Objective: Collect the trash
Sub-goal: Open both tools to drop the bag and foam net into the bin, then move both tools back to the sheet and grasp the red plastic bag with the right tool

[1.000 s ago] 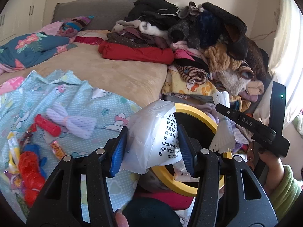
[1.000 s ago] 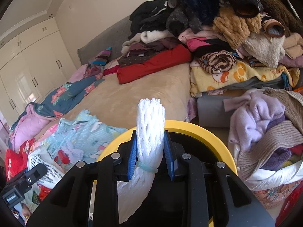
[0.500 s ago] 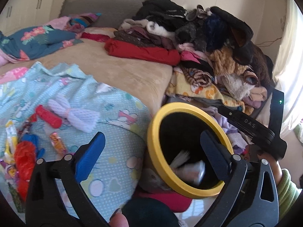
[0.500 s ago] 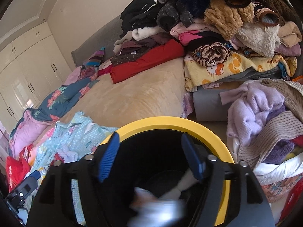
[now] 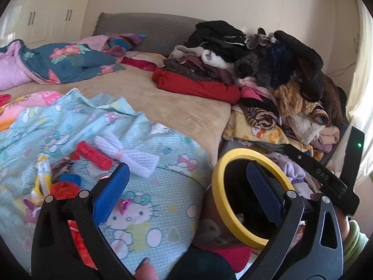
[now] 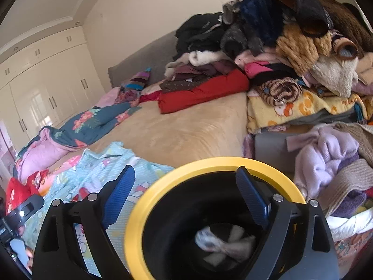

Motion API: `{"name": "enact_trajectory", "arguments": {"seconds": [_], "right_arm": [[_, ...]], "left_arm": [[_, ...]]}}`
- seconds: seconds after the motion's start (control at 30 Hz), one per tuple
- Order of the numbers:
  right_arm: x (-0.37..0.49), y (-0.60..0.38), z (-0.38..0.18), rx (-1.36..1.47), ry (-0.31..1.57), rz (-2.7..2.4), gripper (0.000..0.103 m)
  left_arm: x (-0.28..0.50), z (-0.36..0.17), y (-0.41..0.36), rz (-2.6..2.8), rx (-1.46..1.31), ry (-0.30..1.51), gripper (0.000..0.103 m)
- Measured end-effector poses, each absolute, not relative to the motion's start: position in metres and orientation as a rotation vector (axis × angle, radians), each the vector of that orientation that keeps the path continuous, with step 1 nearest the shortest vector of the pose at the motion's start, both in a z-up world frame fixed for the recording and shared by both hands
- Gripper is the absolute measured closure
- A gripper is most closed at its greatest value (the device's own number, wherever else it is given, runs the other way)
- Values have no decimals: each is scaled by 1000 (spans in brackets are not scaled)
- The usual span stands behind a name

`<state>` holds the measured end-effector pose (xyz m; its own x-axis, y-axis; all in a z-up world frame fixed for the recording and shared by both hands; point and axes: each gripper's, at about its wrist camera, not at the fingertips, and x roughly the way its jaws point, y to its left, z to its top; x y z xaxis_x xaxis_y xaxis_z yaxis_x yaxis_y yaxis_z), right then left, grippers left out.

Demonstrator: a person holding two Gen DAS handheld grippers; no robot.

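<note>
Both the left gripper (image 5: pixel 186 186) and right gripper (image 6: pixel 186 193) gape empty, the right's jaws opening, over the yellow-rimmed bin (image 6: pixel 135 228) at five o'clock, blurred white trash (image 6: pixel 223 242) inside, half hidden.

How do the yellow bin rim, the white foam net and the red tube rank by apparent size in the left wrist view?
1. yellow bin rim, by far the largest, though it is nearest the camera
2. white foam net
3. red tube, slightly smaller than the net
</note>
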<state>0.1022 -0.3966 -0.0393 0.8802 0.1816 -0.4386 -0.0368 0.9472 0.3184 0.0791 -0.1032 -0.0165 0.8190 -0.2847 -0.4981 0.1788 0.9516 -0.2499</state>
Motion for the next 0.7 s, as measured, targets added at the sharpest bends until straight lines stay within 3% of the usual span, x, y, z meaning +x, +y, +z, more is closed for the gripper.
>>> {"name": "enact_trajectory", "arguments": {"seconds": [0.7], "right_arm": [[84,-304,-29,226,490,294,13]], "left_arm": [[72,-1,-31,-112,-264,492,11]]}}
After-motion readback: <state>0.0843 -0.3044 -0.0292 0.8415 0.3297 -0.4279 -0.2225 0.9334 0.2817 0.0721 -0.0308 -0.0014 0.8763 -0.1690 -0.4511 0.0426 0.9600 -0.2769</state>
